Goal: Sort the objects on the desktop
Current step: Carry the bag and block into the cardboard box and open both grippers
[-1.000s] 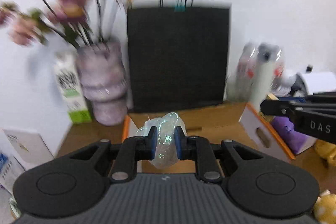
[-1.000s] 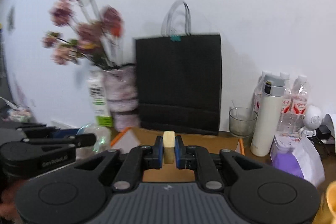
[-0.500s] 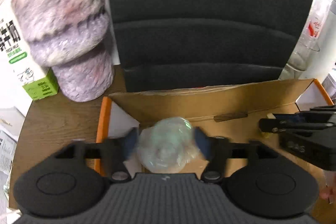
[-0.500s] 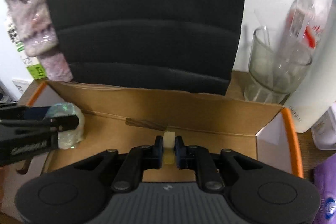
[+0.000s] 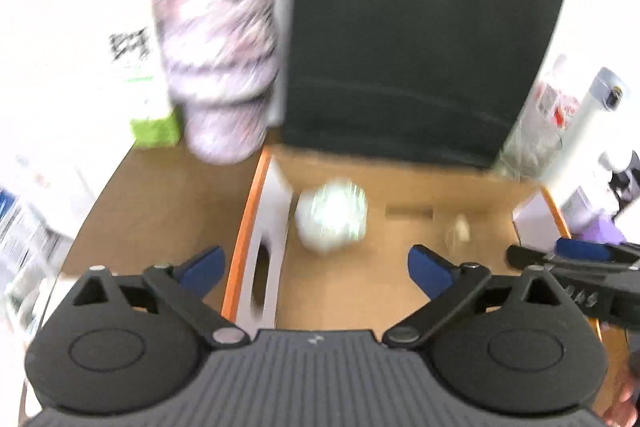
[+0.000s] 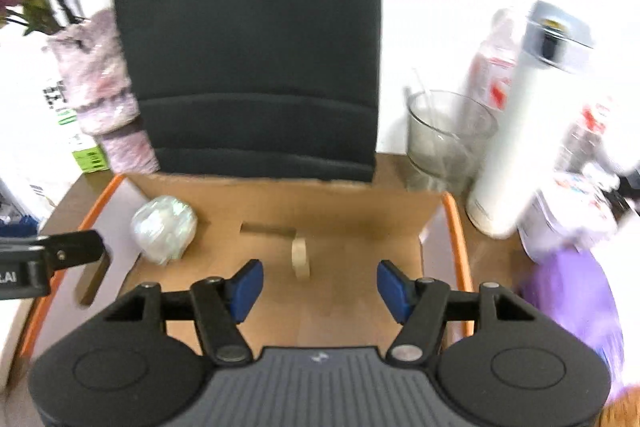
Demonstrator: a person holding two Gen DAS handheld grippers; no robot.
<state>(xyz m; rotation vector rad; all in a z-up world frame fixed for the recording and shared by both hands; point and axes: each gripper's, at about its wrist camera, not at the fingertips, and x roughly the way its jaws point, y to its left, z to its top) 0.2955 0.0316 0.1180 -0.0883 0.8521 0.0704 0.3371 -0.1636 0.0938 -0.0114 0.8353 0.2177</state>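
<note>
An open cardboard box (image 5: 400, 299) with orange-edged flaps lies on the desk; it also shows in the right wrist view (image 6: 360, 211). A shiny iridescent ball (image 5: 331, 218) rests in its left part, also seen in the right wrist view (image 6: 164, 229). A small beige tape roll (image 6: 300, 256) stands on edge near the middle; it is a blur in the left wrist view (image 5: 458, 231). My left gripper (image 5: 316, 273) is open and empty above the box's near left. My right gripper (image 6: 318, 285) is open and empty just in front of the roll.
A black paper bag (image 6: 248, 59) stands behind the box. A purple vase with flowers (image 5: 218, 67) and a milk carton (image 5: 136, 67) stand at the left. A glass (image 6: 448, 139), white flask (image 6: 528, 123), bottles and a purple pack (image 6: 576, 307) stand at the right.
Both grippers opened and pulled back. The ball dropped from the left gripper and the tape roll from the right one; both now lie in the box.
</note>
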